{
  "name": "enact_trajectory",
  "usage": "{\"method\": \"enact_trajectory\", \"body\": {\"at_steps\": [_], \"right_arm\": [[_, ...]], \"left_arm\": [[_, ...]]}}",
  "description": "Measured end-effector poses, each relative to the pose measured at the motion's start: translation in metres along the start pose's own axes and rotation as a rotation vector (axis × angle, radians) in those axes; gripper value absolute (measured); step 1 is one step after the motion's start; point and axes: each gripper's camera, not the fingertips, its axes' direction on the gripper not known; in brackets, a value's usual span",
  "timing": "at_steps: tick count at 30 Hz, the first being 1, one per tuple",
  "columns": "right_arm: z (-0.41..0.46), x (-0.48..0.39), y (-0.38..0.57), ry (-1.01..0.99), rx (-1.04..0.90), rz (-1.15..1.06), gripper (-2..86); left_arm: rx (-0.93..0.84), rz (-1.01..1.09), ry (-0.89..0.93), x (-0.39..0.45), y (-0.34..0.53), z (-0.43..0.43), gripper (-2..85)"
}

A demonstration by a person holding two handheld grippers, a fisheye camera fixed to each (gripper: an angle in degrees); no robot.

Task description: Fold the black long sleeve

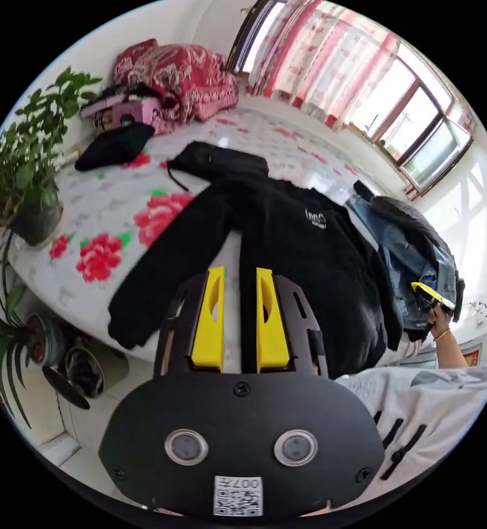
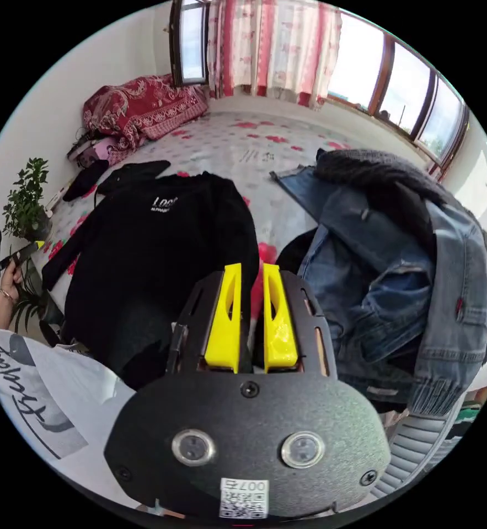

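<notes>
Nearest the lens in the left gripper view, the left hand-held gripper (image 1: 240,275) has its yellow jaws slightly apart, nothing between them, hovering over the gap between body and sleeve of the black long sleeve (image 1: 287,248). Same story in the right gripper view: the right hand-held gripper (image 2: 251,273) has its jaws a little apart and empty, above the garment's hem-side edge.

The black long sleeve lies flat, front up, on the flowered bed (image 1: 116,209) — long axis from the hem near the person to the hood (image 1: 221,160) at roughly 12 o'clock in the left gripper view. One sleeve (image 1: 166,270) runs out toward 8 o'clock, its cuff hanging just over the bed edge; the left gripper is the nearer one to it. The other sleeve seems tucked along the body on the right gripper's side, hard to tell.

Room: open bedsheet at 10 to 12 o'clock beyond the sleeve. On the other side a denim jacket pile (image 2: 386,264) sits just beside the garment, so folding that way looks tight. Far off: a potted plant (image 1: 22,165), a red blanket (image 1: 182,77), windows.
</notes>
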Motion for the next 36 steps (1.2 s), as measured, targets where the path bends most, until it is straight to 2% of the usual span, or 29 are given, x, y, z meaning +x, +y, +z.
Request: {"method": "enact_trajectory", "body": {"at_steps": [3,6,11,14,17,20,24,27,30,36], "right_arm": [[0.04,0.006,0.046,-0.075,-0.158,0.083,5.6],[0.053,0.002,0.058,-0.079,-0.178,0.109,6.3],[0.08,0.003,0.031,0.028,-0.315,0.056,2.7],[0.045,0.021,0.005,0.225,-0.165,0.054,0.9],[-0.012,0.057,-0.007,0.301,0.026,0.23,0.2],[-0.047,0.053,-0.016,0.117,0.165,0.218,-0.1],[-0.04,-0.021,-0.032,-0.206,0.172,0.037,-0.2],[-0.039,-0.082,-0.042,-0.384,0.183,-0.011,0.0],[-0.05,-0.134,-0.055,-0.459,0.16,-0.091,0.7],[-0.063,-0.186,-0.068,-0.476,0.128,-0.131,2.1]], "left_arm": [[-0.227,-0.067,0.035,-0.008,0.062,0.051,8.4],[-0.272,-0.117,0.057,-0.011,0.081,0.069,8.6],[-0.369,-0.065,-0.035,-0.01,0.058,0.104,8.3],[-0.416,-0.023,-0.063,-0.007,0.046,0.108,1.7],[-0.296,0.059,-0.043,0.018,0.034,0.07,-0.4],[-0.227,0.238,0.068,0.069,0.015,0.04,-0.8],[-0.161,0.427,0.228,0.139,-0.005,0.027,-1.0],[-0.147,0.506,0.325,0.171,-0.01,0.026,-1.0],[-0.165,0.542,0.356,0.186,-0.011,0.03,-1.0],[-0.191,0.624,0.311,0.206,0.001,0.041,-1.0]]}}
